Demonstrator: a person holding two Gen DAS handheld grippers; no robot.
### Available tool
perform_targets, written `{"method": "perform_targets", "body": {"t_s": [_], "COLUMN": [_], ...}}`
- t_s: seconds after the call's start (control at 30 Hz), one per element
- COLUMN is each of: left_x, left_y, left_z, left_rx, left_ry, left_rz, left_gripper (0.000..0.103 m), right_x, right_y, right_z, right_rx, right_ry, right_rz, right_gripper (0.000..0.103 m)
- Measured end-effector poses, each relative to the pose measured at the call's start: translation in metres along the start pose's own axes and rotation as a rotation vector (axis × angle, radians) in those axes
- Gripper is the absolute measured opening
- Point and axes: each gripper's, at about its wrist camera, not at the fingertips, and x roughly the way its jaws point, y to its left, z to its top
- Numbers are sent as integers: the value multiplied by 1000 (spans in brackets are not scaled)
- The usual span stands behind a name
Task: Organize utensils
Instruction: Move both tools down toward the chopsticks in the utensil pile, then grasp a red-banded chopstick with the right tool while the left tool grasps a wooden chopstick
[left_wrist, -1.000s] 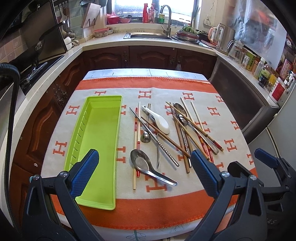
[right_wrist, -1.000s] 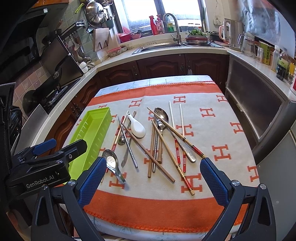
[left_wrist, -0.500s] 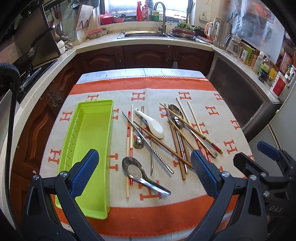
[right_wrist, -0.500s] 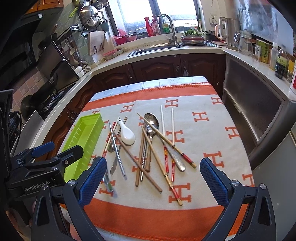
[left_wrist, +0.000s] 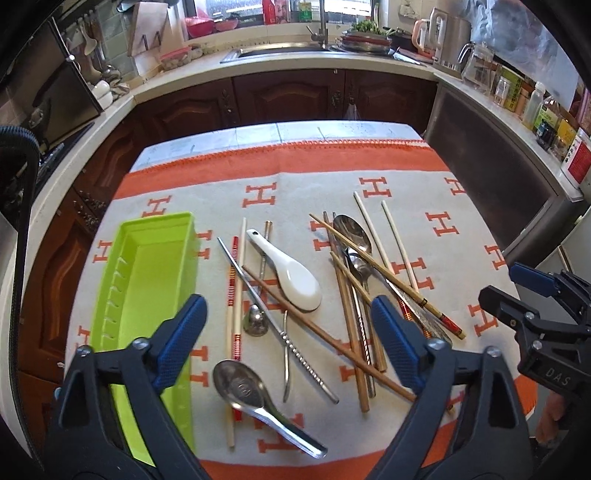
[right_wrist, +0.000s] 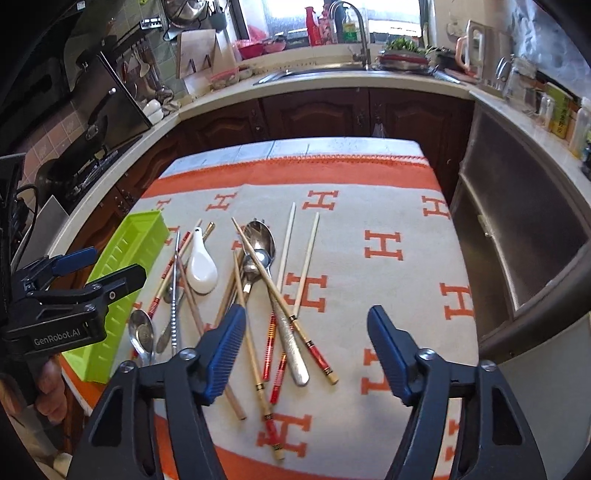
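Left gripper (left_wrist: 286, 332) and right gripper (right_wrist: 304, 341), jaws spread wide and holding nothing, hover above the scattered utensils. Green tray (left_wrist: 147, 280) lies left of the white spoon (left_wrist: 291, 275); crossed chopsticks (left_wrist: 373, 269) lie to its right.
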Motion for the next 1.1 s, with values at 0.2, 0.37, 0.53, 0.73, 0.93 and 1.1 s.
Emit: {"method": "perform_targets", "body": {"t_s": [0.2, 0.37, 0.53, 0.73, 0.93, 1.1], "left_x": [47, 69, 73, 74, 76, 85], "left_y": [-15, -16, -8, -3, -10, -21], "left_z": [-9, -17, -21, -20, -18, -22], "left_rx": [-12, -33, -79, -114, -119, -151], "left_ry": [101, 139, 150, 151, 176, 270], "left_rz": [-6, 1, 6, -20, -100, -262], "left_gripper": [82, 76, 76, 76, 67, 45], "right_x": [57, 97, 120, 131, 113, 90], "right_y": [6, 20, 30, 29, 12, -3], "right_z": [5, 7, 9, 9, 5, -7], "right_rx": [-82, -141, -174, -129, 9, 133], "right_ry": [66, 92, 132, 168, 132, 107], "right_rz": [48, 84, 121, 185, 233, 289], "right_gripper": [54, 40, 32, 8, 7, 7]}}
